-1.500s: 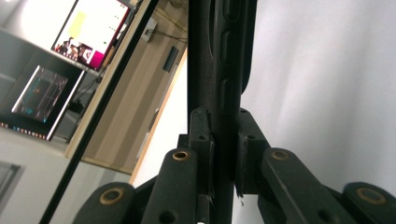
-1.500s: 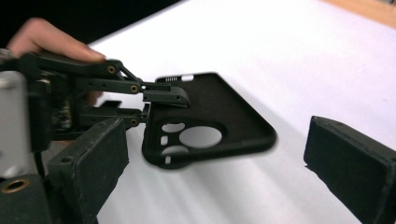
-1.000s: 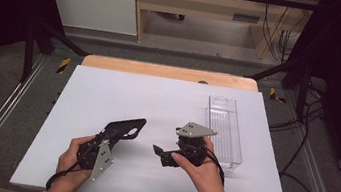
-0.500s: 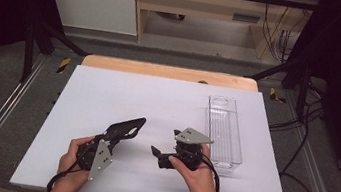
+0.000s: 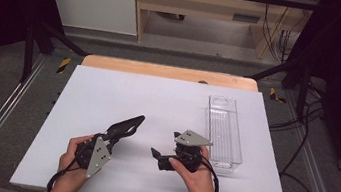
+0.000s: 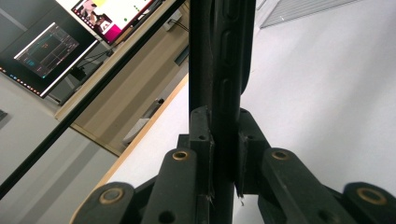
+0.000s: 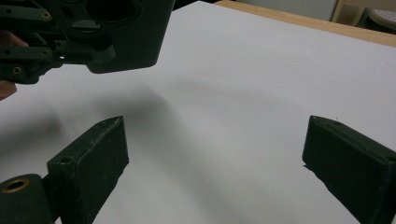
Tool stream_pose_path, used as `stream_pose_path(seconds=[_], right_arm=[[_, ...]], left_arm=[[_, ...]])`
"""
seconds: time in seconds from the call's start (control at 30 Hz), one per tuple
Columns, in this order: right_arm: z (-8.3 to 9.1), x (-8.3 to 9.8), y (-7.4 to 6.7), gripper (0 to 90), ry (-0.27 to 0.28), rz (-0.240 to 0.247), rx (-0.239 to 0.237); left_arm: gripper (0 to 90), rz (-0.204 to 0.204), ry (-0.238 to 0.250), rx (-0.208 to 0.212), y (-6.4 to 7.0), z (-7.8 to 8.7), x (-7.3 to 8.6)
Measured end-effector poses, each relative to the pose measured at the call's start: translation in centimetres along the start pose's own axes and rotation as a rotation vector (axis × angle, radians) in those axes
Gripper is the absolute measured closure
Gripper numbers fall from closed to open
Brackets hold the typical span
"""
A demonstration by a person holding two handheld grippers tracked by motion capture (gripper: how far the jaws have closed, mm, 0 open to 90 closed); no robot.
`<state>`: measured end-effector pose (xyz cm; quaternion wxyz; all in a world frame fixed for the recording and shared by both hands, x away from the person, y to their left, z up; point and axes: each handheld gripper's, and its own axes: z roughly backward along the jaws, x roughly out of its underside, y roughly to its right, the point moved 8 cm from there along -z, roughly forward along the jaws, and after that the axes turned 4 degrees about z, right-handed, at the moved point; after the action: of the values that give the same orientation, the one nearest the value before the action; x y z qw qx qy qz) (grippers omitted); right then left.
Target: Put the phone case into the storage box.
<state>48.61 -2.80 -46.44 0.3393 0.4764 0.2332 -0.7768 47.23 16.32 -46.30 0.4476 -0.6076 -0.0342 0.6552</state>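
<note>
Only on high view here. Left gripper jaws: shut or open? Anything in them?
Observer: Left gripper is shut. Its own view has the two jaws pressed flat together, with nothing between them.
Operator: And the right?
Observer: Right gripper is open wide, with bare white table between its jaws.
Operator: What's it aimed at?
Observer: It looks low across the table, and the left gripper's black body hangs at the top left of that view.
</note>
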Motion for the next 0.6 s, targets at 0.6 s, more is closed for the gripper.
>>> stream_pose_path(seconds=[0.6], right_arm=[[-0.30, 0.31, -0.29, 6.9, -0.008, 0.003, -0.008]], left_arm=[[80.4, 0.049, 0.015, 0.012, 0.00, 0.00, -0.17]])
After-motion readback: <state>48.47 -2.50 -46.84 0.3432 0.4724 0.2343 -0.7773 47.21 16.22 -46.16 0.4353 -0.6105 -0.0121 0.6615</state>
